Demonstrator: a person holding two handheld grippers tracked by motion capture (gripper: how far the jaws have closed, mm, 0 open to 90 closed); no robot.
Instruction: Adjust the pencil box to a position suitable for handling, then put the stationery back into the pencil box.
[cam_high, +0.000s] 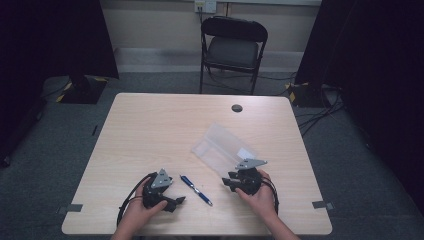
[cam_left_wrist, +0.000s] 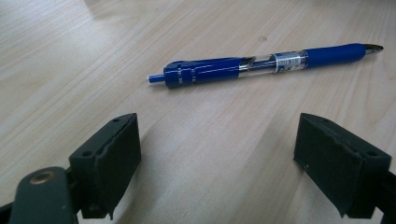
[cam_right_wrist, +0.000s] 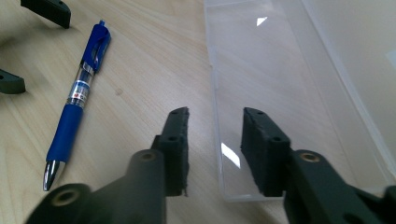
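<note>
On the bench (cam_high: 150, 125) an open clear plastic case (cam_high: 220, 145) lies flat, just ahead of the right tongs (cam_right_wrist: 215, 140), jaws apart over its near edge. The blue pen (cam_left_wrist: 261, 65) rests between the hands, not yet cased. The left tongs (cam_left_wrist: 217, 154) gape wide, empty, facing it.

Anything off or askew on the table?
Nothing spilled or damaged. The clear case lies open, at an angle to the table edges. The pen lies loose between both grippers, tip out. The right gripper straddles the case's wall, pads not pressing.
</note>
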